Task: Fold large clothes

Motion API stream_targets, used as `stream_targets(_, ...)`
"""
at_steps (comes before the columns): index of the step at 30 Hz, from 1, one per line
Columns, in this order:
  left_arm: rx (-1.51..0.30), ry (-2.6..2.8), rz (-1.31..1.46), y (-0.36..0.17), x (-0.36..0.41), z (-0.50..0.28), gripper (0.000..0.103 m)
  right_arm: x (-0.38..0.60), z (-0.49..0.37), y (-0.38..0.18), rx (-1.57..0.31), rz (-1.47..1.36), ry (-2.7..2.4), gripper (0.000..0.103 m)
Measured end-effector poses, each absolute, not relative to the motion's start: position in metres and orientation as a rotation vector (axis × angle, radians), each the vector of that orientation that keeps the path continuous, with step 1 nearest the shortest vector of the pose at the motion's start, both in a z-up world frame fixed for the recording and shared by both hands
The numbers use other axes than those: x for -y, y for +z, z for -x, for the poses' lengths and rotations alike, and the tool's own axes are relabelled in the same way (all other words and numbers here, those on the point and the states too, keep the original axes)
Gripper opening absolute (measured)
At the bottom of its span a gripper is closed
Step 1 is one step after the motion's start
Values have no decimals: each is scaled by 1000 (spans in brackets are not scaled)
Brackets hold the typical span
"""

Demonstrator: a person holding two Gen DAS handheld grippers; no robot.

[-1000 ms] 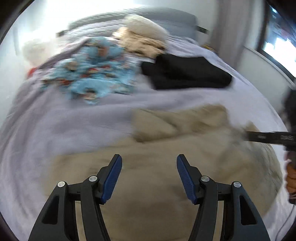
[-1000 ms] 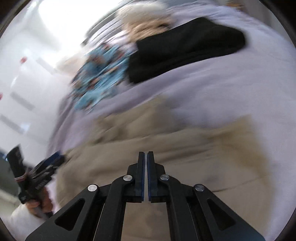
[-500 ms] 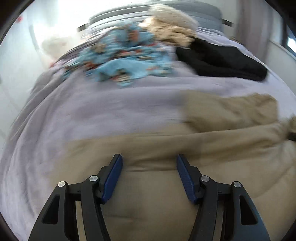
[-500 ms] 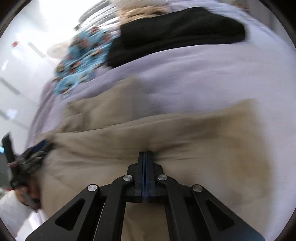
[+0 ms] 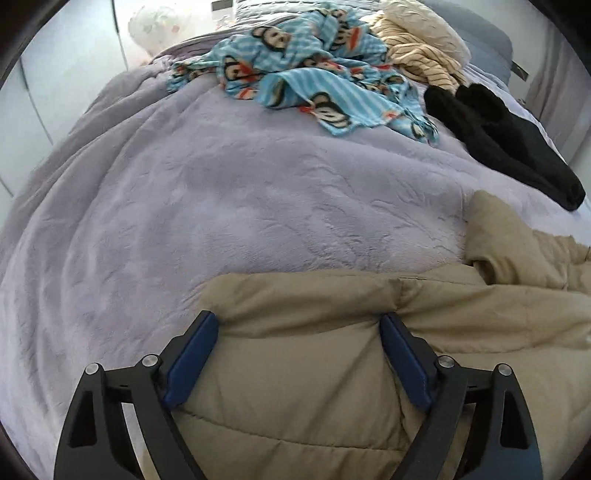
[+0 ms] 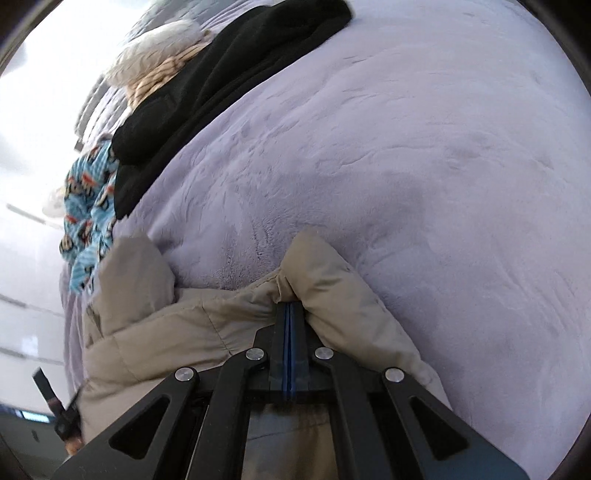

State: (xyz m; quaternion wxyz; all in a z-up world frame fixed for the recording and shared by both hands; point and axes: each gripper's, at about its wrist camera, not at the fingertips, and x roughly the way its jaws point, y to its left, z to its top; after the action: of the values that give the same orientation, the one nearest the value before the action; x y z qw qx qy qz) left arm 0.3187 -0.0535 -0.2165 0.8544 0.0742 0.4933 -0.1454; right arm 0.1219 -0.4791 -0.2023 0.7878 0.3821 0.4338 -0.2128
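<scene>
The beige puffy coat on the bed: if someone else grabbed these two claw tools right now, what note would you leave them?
Left gripper: jaws have just been opening and stand wide around the beige coat, not squeezing it.
Right gripper: shut on a pinch of the coat's edge.
The coat lies on the lavender blanket; a monkey-print fleece and a black garment wait further back.
Done: one fold seems laid down.
Left: release, finish folding, then the others.

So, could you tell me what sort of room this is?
Most likely a bedroom: a bed under a lilac plush blanket, a pillow near its head, and loose clothes such as a beige padded jacket.
</scene>
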Motion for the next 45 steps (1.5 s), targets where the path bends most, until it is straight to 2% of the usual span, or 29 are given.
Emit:
stream_targets(2, -1015, -283, -173, -201, 46, -311, 90, 473, -112, -190, -932, -832, -486, 8)
stream_targets(4, -999, -285, -178, -185, 34, -298, 90, 462, -101, -173, -927, -824, -481, 19)
stream_targets(6, -999, -286, -172, -172, 22, -282, 90, 449, -86, -158, -907, -814, -464, 50)
stream_targets(7, -1005, -287, -165, -167, 16, -273, 90, 441, -78, -150, -895, -805, -454, 54)
stream_targets(11, -1065, -299, -158, -164, -3, -237, 90, 407, -50, -131, -897, -775, -412, 56)
stream_targets(14, -1110, -310, -139, -167, -13, -209, 90, 383, -26, -130, -911, -793, -368, 66)
stream_targets(20, -1202, -314, -108, -176, -28, -162, 90, 349, 24, -136, -957, -858, -348, 67)
stream_targets(24, -1221, -291, -79, -182, -41, -145, 90, 333, 44, -143, -973, -901, -338, 76)
stream_targets(26, -1223, -277, -75, -183, -45, -140, 103, 328, 50, -147, -983, -916, -338, 76)
stream_targets(33, -1260, -290, -10, -192, -53, -134, 103, 323, 65, -165, -983, -1004, -345, 87)
stream_targets(39, -1291, -269, 96, -203, -62, -142, 103, 330, 65, -192, -955, -1141, -336, 89)
stream_targets(40, -1295, -264, 110, -205, -64, -142, 103, 331, 64, -197, -945, -1169, -336, 91)
stream_targets(41, -1300, -256, 129, -207, -66, -144, 103, 333, 64, -202, -937, -1193, -338, 102)
stream_targets(45, -1309, -250, 213, -217, -72, -154, 103, 339, 58, -218, -887, -1284, -329, 103)
